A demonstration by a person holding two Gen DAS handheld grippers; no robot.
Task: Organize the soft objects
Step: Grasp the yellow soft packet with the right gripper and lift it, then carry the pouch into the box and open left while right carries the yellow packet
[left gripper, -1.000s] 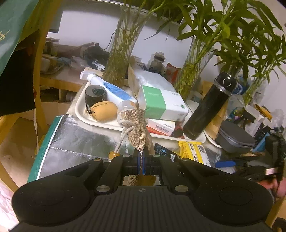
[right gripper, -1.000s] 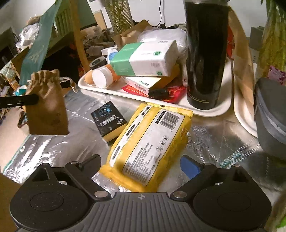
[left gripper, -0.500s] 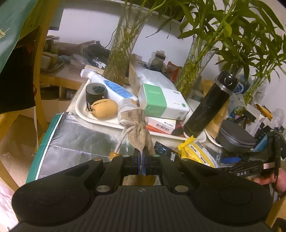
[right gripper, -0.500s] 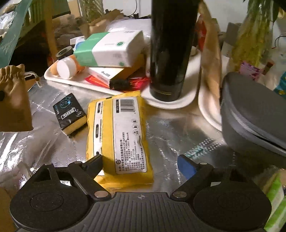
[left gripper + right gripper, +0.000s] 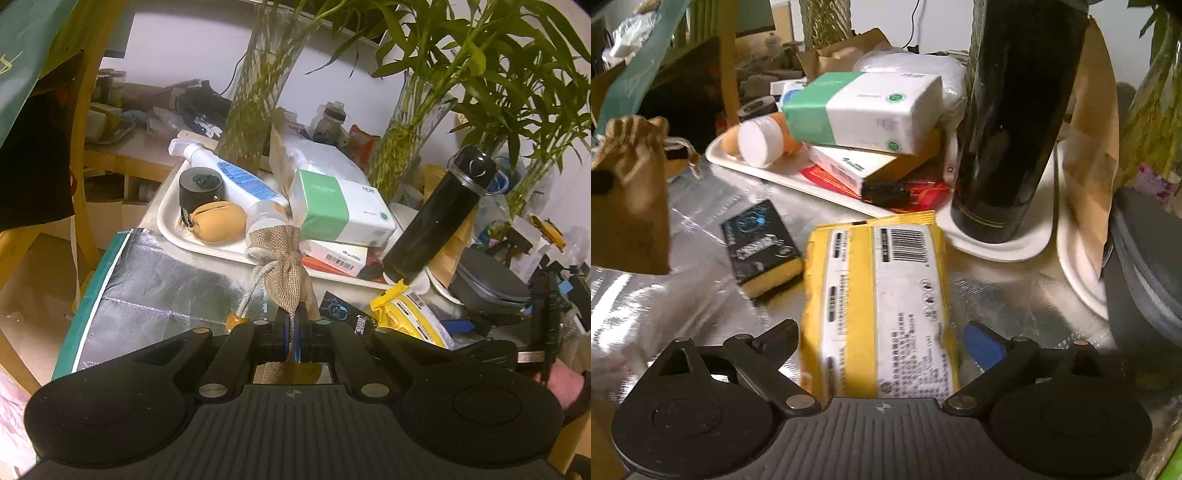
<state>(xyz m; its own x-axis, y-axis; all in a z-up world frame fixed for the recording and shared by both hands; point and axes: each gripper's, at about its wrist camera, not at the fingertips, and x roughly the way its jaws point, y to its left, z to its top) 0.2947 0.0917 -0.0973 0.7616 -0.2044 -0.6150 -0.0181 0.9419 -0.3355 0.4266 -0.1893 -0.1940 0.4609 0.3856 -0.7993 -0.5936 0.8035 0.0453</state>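
Only my right view shows my right tongs [image 5: 879, 339] spread wide around the yellow plastic-wrapped pack [image 5: 879, 306]. My left tongs [image 5: 294, 325], angled downward, are clamped on the tan burlap drawstring pouch [image 5: 286, 266].

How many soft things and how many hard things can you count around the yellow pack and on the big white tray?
Soft: 4 - burlap pouch, yellow pack, sponge, green-and-white tissue pack
Hard: 4 - black bottle, spray bottle, black round case, white box
Total: 8
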